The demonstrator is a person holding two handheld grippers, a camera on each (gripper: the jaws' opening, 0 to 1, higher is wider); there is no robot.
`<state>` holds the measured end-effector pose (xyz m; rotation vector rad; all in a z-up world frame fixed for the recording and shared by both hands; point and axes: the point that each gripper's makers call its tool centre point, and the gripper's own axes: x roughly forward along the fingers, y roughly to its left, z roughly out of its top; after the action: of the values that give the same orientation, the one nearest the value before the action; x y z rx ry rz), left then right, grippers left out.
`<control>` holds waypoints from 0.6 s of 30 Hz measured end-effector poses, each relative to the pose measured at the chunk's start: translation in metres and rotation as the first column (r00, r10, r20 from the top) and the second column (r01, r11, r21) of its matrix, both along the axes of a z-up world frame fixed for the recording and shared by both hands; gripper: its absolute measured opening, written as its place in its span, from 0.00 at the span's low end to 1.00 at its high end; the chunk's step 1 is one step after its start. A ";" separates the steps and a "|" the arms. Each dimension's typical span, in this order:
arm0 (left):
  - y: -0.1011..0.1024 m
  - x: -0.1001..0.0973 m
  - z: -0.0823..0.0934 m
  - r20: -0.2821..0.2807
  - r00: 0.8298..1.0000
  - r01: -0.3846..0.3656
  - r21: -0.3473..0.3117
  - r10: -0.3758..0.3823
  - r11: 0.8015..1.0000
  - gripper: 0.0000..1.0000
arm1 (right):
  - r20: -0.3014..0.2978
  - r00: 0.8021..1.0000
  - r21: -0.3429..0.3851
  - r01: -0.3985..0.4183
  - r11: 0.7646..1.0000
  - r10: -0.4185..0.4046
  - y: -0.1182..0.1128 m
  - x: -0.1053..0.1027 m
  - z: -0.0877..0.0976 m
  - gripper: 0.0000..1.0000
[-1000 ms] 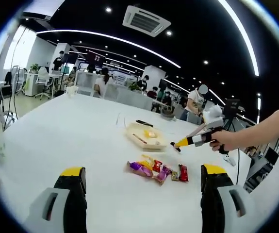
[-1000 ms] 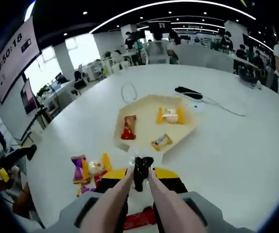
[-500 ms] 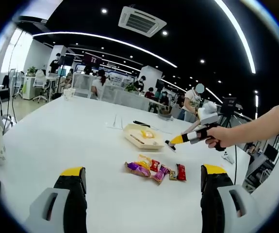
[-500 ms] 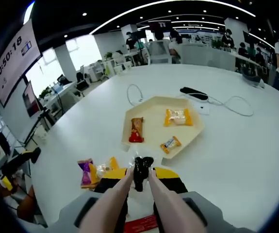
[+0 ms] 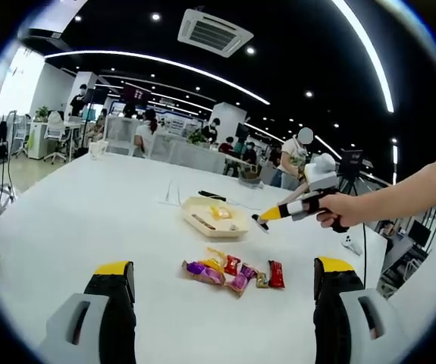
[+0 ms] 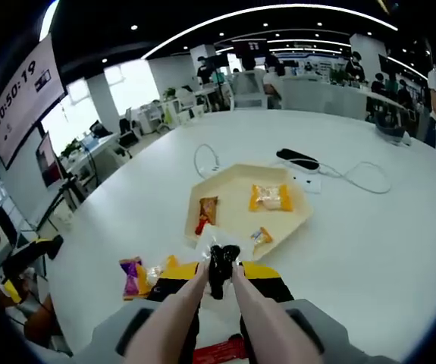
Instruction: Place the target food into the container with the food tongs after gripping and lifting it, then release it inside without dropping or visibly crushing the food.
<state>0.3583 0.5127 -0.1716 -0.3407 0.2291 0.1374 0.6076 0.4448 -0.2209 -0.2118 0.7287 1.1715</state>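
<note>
— Two grippers: how do they sit?
— Left gripper point(image 5: 218, 284) gapes wide, empty, at bottom. Right gripper point(image 6: 218, 274) squeezes tongs point(image 6: 216, 303), tips nearly closed on a dark candy point(image 6: 219, 262), just below the tray point(image 6: 297, 227) at centre.

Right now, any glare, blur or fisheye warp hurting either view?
Left gripper view: strong barrel warp bends the ceiling light strips; snack pile small but sharp, window blown out at left. Right gripper view: tray sharp; white table bright without washing out; the right tool soft and oversized close to the lens.
</note>
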 end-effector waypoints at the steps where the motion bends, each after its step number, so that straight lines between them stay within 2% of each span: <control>1: -0.001 0.003 0.002 0.010 1.000 0.008 0.010 -0.008 1.000 0.99 | 0.004 1.000 -0.003 -0.002 1.000 0.002 0.001 0.001 -0.001 0.18; 5: 0.001 0.009 -0.011 -0.023 1.000 0.009 -0.019 -0.010 1.000 0.99 | 0.008 1.000 -0.013 -0.013 1.000 0.013 0.001 0.000 0.000 0.18; 8: -0.006 0.018 -0.004 0.008 0.999 0.032 -0.021 -0.032 0.999 0.99 | 0.014 1.000 -0.011 -0.022 1.000 0.022 0.004 -0.002 0.006 0.18; 11: -0.011 0.021 -0.003 0.003 0.998 0.056 -0.013 -0.056 0.998 0.99 | 0.020 0.999 -0.013 -0.032 0.999 0.033 0.008 -0.001 0.007 0.18; 18: -0.013 0.021 0.001 -0.004 0.997 0.079 -0.014 -0.079 0.997 0.99 | 0.037 0.998 0.012 -0.049 0.999 0.048 0.014 0.007 0.025 0.18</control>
<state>0.3795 0.4994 -0.1705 -0.3445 0.2480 0.0592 0.6150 0.4590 -0.1962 -0.2404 0.6866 1.2155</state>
